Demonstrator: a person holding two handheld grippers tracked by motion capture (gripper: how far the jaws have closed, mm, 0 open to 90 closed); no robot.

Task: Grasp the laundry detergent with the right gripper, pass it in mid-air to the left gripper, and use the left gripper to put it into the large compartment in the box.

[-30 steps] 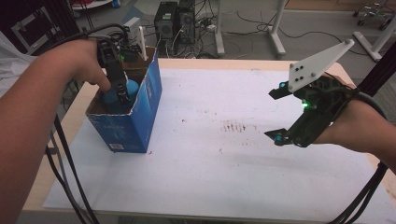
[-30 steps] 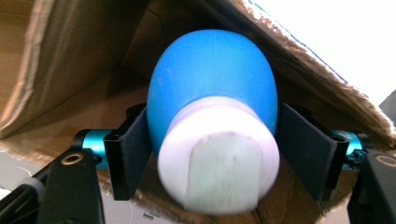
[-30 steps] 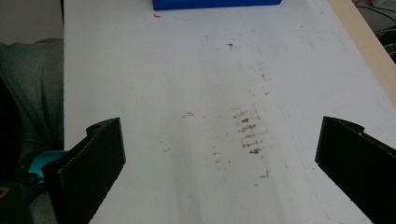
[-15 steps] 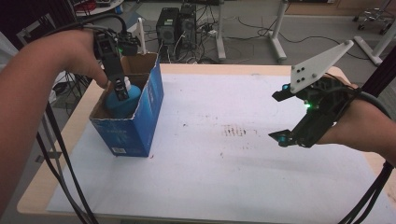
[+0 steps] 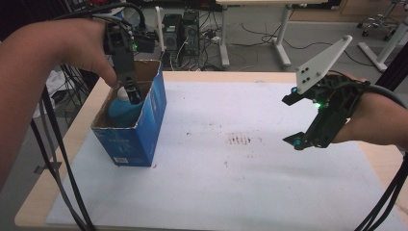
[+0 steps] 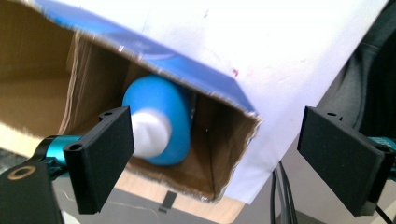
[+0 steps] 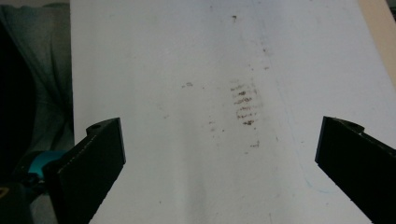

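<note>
An open blue cardboard box [image 5: 139,139] stands at the left of the white sheet. A blue bottle [image 5: 118,109] with a white cap stands inside it. My left gripper [image 5: 132,94] hangs over the box mouth, pointing down. Its jaws have just been opening, and nothing is between them. In the left gripper view the bottle [image 6: 166,109] sits below and behind the left jaw of that gripper [image 6: 219,140], inside the brown box wall [image 6: 224,135]. My right gripper [image 5: 292,121] hovers open over the sheet at the right, holding nothing [image 7: 219,158].
A white sheet [image 5: 216,192] covers the wooden table [image 5: 36,211]. It bears a brown smudge [image 5: 243,139] near its middle [image 7: 245,105]. Black cables [image 5: 53,159] trail down at the table's left edge. Computer towers [image 5: 180,31] and desk legs stand on the floor behind.
The left gripper has let go of the bottle, opened its jaws and risen from inside the box to its mouth. The right gripper has stayed put.
</note>
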